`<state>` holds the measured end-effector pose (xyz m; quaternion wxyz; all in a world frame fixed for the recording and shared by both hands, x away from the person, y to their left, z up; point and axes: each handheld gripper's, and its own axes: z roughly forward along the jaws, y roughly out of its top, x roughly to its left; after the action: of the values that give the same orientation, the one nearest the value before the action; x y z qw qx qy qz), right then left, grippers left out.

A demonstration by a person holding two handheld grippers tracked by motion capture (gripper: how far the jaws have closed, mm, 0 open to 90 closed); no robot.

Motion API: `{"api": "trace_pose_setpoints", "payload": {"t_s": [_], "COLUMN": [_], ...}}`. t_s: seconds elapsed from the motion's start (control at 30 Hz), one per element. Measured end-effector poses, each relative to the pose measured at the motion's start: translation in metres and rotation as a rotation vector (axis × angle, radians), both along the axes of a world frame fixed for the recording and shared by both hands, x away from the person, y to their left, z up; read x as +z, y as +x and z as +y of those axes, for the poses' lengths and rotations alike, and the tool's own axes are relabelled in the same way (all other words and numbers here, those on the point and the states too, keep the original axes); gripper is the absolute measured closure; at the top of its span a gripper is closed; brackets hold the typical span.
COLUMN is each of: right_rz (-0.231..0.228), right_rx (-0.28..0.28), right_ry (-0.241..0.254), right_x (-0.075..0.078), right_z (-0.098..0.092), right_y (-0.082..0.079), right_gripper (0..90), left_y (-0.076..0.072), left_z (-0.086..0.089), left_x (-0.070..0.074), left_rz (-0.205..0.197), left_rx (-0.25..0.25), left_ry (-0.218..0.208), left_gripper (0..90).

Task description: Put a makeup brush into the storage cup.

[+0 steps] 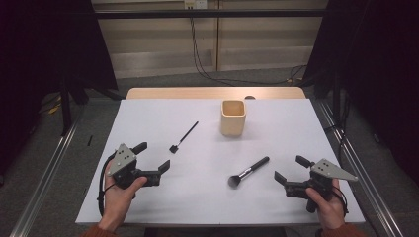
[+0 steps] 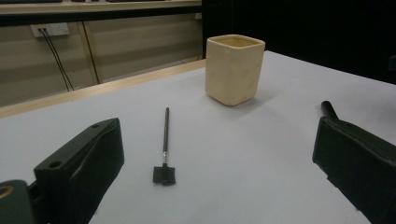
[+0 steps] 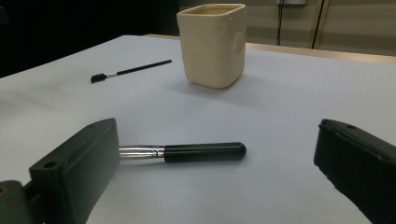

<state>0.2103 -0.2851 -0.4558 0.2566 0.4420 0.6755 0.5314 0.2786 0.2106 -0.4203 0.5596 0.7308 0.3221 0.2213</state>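
Nothing gripped yet: both brushes lie flat on the tabletop (image 1: 148, 207) and the cream cup (image 1: 232, 117) stands upright toward the far edge, so by my reading the pick-ups are all still to do. Left gripper (image 1: 152, 158) fingers spread wide and empty, thin brush (image 1: 184, 137) just ahead of them, head nearest. Right gripper (image 1: 291, 169) fingers likewise wide and empty, thick brush (image 1: 248, 172) just beside them, apart.

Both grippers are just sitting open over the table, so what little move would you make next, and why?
Probably ease the right gripper forward to the big brush. Its jaws are open and empty, and the brush handle lies flat between them in the right gripper view. The cup stands upright and open-topped, a likely place for it.
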Motion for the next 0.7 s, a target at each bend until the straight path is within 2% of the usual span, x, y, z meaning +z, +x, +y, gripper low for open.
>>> {"api": "trace_pose_setpoints", "payload": {"t_s": [0.03,0.13,0.3,0.63,0.7], "right_rz": [0.001,0.004,0.002,0.003,0.000], "right_rx": [-0.001,0.000,0.003,-0.005,-0.006], "right_ry": [0.003,0.004,0.000,-0.006,-0.011], "right_x": [0.000,0.000,0.000,0.000,0.001], "right_z": [0.000,0.000,0.000,0.000,0.001], "right_y": [0.000,0.001,0.000,-0.002,-0.003], "right_gripper": [0.0,0.0,0.0,0.0,0.0], "left_y": [0.000,0.013,0.026,0.043,0.045], "left_z": [0.000,-0.006,-0.013,-0.019,-0.026], "left_x": [0.000,-0.001,-0.002,-0.005,-0.004], "left_rz": [0.000,0.002,0.007,0.009,-0.005], "left_rx": [0.000,-0.035,-0.026,-0.006,-0.009], "left_ry": [0.000,0.017,0.015,0.026,0.051], "left_gripper": [2.0,2.0,2.0,1.8,1.7]}}
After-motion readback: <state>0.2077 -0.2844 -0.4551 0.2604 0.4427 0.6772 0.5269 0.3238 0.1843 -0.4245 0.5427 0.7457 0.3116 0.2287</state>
